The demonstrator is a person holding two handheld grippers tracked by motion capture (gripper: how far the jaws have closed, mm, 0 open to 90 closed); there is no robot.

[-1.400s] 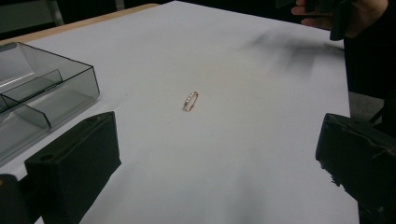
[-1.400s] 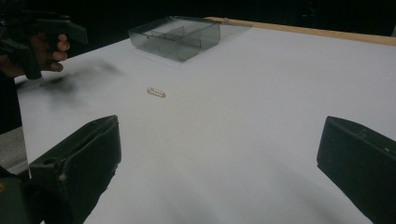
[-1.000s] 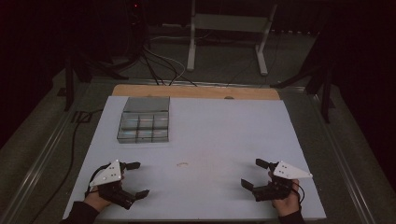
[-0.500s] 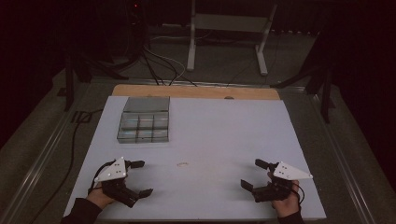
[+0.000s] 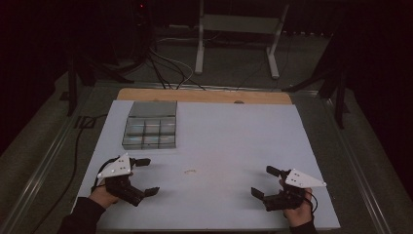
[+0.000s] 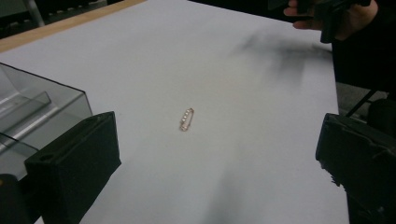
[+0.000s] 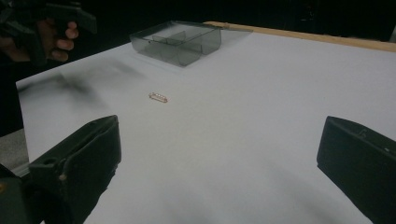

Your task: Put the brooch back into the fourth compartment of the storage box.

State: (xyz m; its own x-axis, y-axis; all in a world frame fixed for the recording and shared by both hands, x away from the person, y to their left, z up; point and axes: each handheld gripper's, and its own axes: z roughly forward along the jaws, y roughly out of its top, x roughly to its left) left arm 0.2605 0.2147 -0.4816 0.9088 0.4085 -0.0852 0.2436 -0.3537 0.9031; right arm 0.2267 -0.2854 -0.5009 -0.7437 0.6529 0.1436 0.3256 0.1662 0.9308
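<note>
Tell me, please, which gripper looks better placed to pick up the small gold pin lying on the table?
Probably the left gripper: the pin lies nearer it than the right gripper, straight ahead between its open jaws, and the compartment tray is on its side.

We see a dark room around a white table (image 5: 234, 141) with a wooden far edge (image 5: 204, 96). Beyond it, a pale metal stand (image 5: 238, 29) and loose cables (image 5: 165, 68) rest on grey floor (image 5: 370, 146).

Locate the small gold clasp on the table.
In the high view the gold clasp lies on the white table, between the left tool and right tool, nearer the left, below the compartment box.
</note>
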